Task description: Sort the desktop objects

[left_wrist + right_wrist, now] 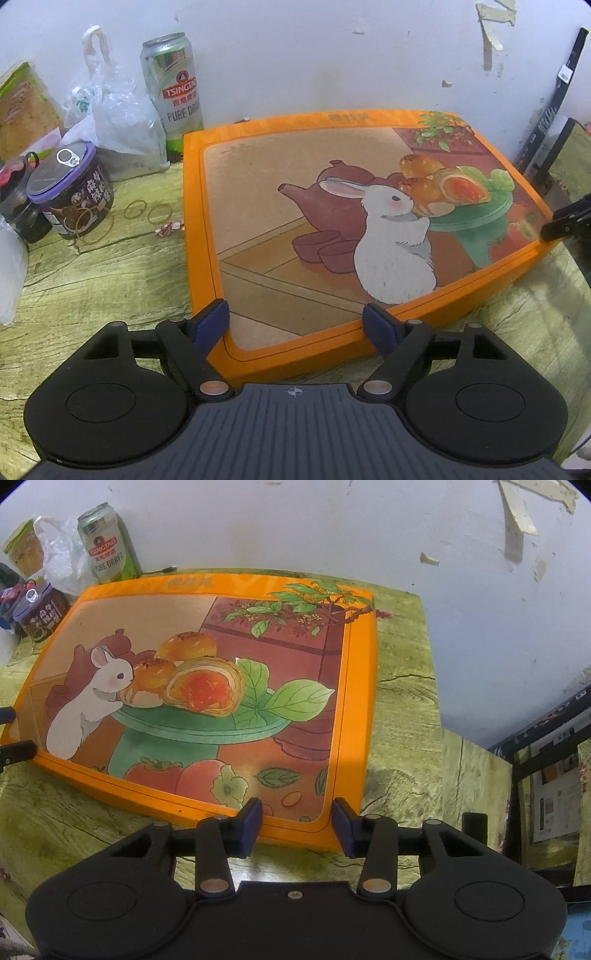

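1. Left gripper (295,325): jaws about half open, set astride the near left corner of the orange box (280,236); pad contact cannot be told.
2. Right gripper (297,825): jaws narrow, astride the near right corner; contact likewise unclear.
3. Box lies flat on the table (402,701); a bare strip is seen on its right.
4. Lid: white rabbit, teapot, pastries.
5. Beer can (173,92) stands behind the far left corner.

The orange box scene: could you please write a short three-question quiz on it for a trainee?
1. True or false: the box lies flat on the table.
2. The can stands: A on the box; B behind it, by the wall; C inside the box.
3. What colour is the rim of the jar lid?
Key: 1 true; 2 B; 3 purple.
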